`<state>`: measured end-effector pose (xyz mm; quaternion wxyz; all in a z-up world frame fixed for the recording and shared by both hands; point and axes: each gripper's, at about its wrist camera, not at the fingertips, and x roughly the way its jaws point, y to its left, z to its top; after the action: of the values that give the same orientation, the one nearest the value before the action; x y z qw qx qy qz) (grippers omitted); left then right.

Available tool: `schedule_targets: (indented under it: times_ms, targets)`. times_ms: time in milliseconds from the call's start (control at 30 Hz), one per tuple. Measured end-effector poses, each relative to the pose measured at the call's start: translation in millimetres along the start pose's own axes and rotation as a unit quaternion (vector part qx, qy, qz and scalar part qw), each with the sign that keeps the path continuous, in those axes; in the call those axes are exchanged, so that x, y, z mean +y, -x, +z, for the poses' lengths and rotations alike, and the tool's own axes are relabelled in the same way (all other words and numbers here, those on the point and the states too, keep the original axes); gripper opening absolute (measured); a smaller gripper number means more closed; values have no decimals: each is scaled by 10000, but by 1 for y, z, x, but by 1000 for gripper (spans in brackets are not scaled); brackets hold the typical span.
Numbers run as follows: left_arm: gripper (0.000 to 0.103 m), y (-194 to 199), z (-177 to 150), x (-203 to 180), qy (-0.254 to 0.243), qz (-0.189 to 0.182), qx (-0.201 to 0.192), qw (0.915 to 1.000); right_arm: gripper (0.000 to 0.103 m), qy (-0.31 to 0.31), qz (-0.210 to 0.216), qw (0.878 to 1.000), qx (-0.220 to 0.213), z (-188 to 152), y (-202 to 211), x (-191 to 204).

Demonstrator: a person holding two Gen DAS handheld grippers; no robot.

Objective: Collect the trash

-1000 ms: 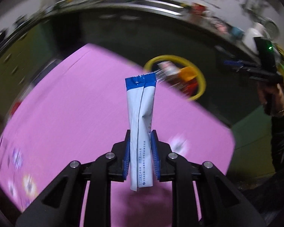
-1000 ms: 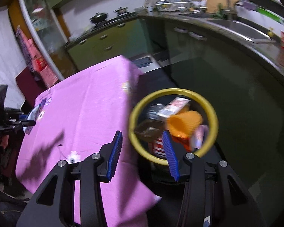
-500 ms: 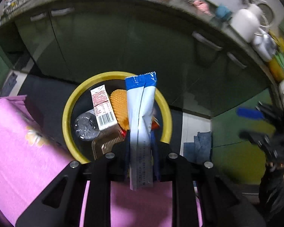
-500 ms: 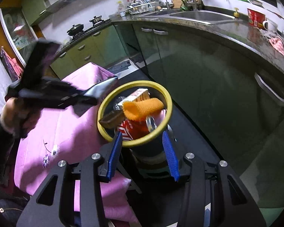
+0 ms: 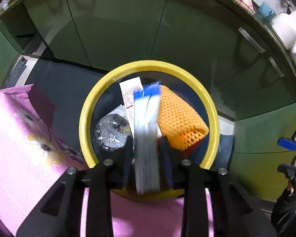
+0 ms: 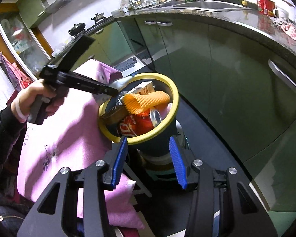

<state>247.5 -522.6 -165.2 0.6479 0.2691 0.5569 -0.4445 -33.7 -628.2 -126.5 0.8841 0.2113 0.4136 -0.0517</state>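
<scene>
Two grippers in frame, both near the yellow-rimmed bin point(image 5: 148, 65). Left gripper point(image 5: 147, 163) is directly above the bin mouth, fingers spread a bit wider than the white-and-blue sachet point(image 5: 147, 138) between them. Sachet is motion-blurred, so can't say for sure whether either pad touches it; gaps are visible on both sides. It stands roughly upright, blue-banded end pointing away from the camera, overlapping the bin opening.

Bin contents from the left wrist view: orange foam mesh sleeve point(image 5: 179, 118) on the right side, a white printed carton point(image 5: 131, 96) at centre-back, a crumpled clear plastic bottle point(image 5: 111, 130) at left. Right wrist view adds a red drink can point(image 6: 136, 124) under the mesh, plus a brown tray point(image 6: 113, 114) against the near-left rim.

Right gripper point(image 6: 149, 161) is empty, blue pads point(image 6: 178, 164) wide apart, sitting low beside the bin's dark body. Same view shows the left gripper's body point(image 6: 79, 79) in the person's hand point(image 6: 36, 100), its tip over the bin's left rim.

Pink flowered tablecloth point(image 5: 29, 138) butts right up to the bin. Green kitchen cabinets point(image 5: 118, 29) behind.
</scene>
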Motion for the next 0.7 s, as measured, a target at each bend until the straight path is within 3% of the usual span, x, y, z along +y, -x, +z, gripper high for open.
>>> schedule_targets:
  times_ms: [33,100,400,567,600,667,700]
  targets:
    - [41,0,2,0,13,9,-24,10000,45,7,0,10000,10,0,0,0]
    - [45,-1,4,0,-9,54,-63,10000,44,5,-10,10000,23,-1,1,0]
    - [46,-3,7,8,79,156,-72,9998,45,-64,42,10000,28,-4,-3,-2]
    - [46,23,-8,4,99,57,-444,9990,45,-61,102,9999,-6,-5,4,1]
    - [49,33,-16,2,86,67,-585,9982,45,-40,116,9999,-23,-5,6,3]
    - [71,62,-46,-9,5,248,-1091,9937,45,47,107,9999,-76,-6,12,11]
    - [76,75,-61,-14,-6,372,-1333,9904,47,107,94,9998,-111,-8,16,17]
